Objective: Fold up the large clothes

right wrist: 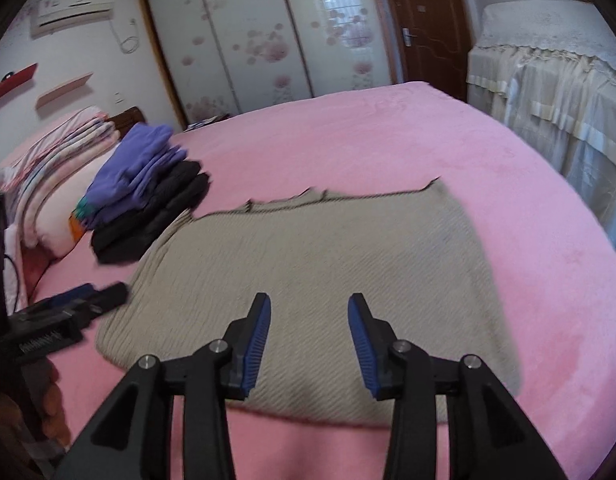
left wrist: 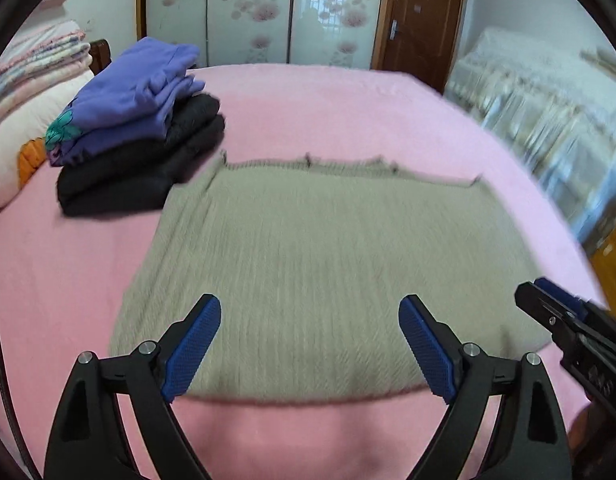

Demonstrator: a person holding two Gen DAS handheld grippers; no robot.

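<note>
A beige knit garment [left wrist: 320, 264] lies folded flat on the pink bed [left wrist: 348, 112]; it also shows in the right wrist view [right wrist: 328, 272]. My left gripper [left wrist: 310, 344] is open and empty above the garment's near edge. My right gripper [right wrist: 309, 344] is open and empty, also above the near edge. The right gripper shows at the right edge of the left wrist view [left wrist: 564, 312]. The left gripper shows at the left in the right wrist view [right wrist: 80, 300].
A stack of folded purple [left wrist: 140, 92] and black clothes [left wrist: 148, 160] sits at the garment's far left corner. Pillows and folded blankets [left wrist: 32, 80] lie at the left by the headboard. A lace-covered piece of furniture [right wrist: 548, 92] stands right of the bed. Wardrobe doors [right wrist: 248, 40] are behind.
</note>
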